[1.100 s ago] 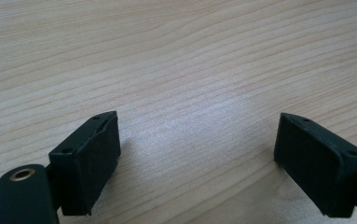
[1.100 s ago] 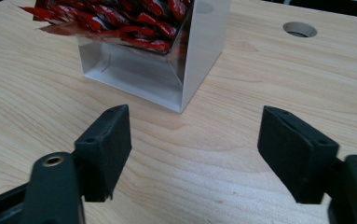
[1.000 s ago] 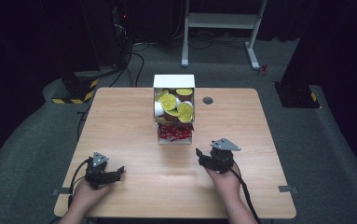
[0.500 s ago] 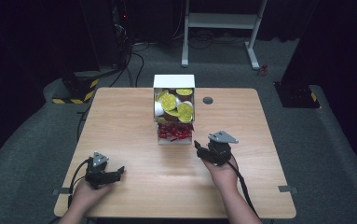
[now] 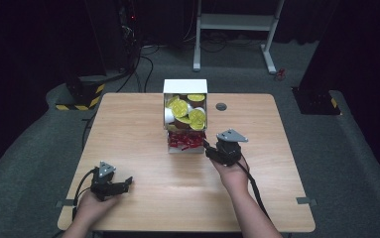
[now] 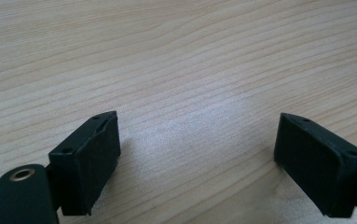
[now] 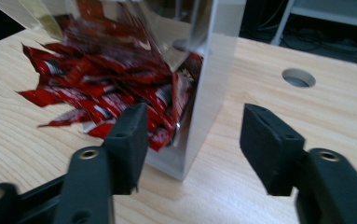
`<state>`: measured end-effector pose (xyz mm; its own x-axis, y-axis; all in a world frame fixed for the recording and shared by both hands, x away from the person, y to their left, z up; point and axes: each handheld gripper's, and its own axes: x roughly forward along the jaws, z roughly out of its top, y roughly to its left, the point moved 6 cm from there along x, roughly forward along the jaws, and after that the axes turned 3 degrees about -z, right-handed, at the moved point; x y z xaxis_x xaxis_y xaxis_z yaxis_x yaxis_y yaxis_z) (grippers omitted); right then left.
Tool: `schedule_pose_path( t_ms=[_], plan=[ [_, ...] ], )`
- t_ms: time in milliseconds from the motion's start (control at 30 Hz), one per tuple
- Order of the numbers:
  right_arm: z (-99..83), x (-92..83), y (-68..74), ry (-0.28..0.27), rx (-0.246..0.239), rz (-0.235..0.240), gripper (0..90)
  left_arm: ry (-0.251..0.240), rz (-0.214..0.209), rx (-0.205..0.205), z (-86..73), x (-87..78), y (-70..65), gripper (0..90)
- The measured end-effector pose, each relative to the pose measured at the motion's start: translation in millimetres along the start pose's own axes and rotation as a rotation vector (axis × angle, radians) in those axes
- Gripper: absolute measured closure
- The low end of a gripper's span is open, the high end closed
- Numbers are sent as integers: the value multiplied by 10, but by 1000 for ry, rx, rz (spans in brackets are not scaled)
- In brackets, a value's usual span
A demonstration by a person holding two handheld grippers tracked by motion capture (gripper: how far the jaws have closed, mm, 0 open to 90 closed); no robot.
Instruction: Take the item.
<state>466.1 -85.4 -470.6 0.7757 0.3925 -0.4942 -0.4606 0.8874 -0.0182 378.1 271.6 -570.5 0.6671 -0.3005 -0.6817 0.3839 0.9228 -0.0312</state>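
Up close: right claw (image 7: pixel 190 144) straddles dispenser wall (image 7: pixel 209 93).

The high view is dim at its edges: the pale wooden table (image 5: pixel 143 129) is evenly lit from above, while the floor at twelve o'clock sinks into near black. In the left gripper view a soft sheen sits mid-frame on the wood grain. In the right gripper view the red foil sachets (image 7: pixel 97 88) look motion-blurred, and the clear plastic dispenser front (image 7: pixel 120 23) carries glare at twelve o'clock.
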Motion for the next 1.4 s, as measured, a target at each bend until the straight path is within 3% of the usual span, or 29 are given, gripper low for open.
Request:
schedule_pose_path(
  t_ms=[300,400,500,767,867,1067,1267,1400],
  plan=[
    [92,98,48,6,-22,5,521,0,0,0,0,0,0,147],
    [100,125,57,16,-21,2,542,0,0,0,0,0,0,147],
    [90,181,50,30,-13,-9,622,0,-1,0,0,0,0,147],
    [70,277,31,33,-4,0,667,-1,-1,1,1,1,0,147],
    [77,316,42,38,-36,-8,711,-1,-1,2,1,1,0,147],
    [117,346,65,47,-51,-20,775,-1,-1,2,1,1,0,147],
    [123,358,93,41,-41,-13,841,-1,-1,2,1,1,0,147],
    [114,357,89,50,-3,14,863,0,-2,2,0,0,-1,147]
  ],
)
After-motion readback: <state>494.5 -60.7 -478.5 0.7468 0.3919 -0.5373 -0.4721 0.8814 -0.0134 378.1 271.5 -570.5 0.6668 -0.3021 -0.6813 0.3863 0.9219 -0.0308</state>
